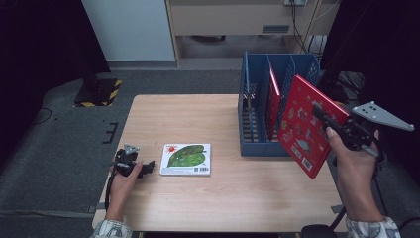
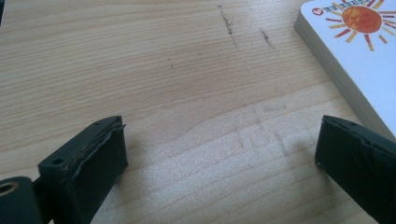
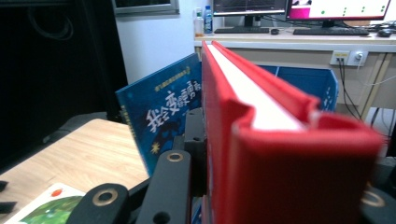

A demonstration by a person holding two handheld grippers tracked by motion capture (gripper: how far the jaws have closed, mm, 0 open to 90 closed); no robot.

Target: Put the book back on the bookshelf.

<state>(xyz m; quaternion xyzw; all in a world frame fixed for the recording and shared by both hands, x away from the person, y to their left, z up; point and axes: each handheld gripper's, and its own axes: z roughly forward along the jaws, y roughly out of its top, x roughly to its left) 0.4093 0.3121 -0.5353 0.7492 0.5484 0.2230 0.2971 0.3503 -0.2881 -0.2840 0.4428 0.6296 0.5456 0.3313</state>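
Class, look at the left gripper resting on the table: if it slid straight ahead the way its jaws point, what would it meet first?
Most likely the white leaf-cover book. The left gripper points its open jaws toward the book's near edge, with bare table between them; the exact line is uncertain.

The green leaf book [image 1: 185, 159] lies flat on the wooden table [image 1: 198, 119], left of the blue rack [image 1: 257, 145]. A blue book [image 3: 161, 112] stands behind the table's far edge. Behind the rack, a desk [image 3: 299, 39] carries two monitors [image 3: 250, 6] and a bottle [image 3: 208, 19].
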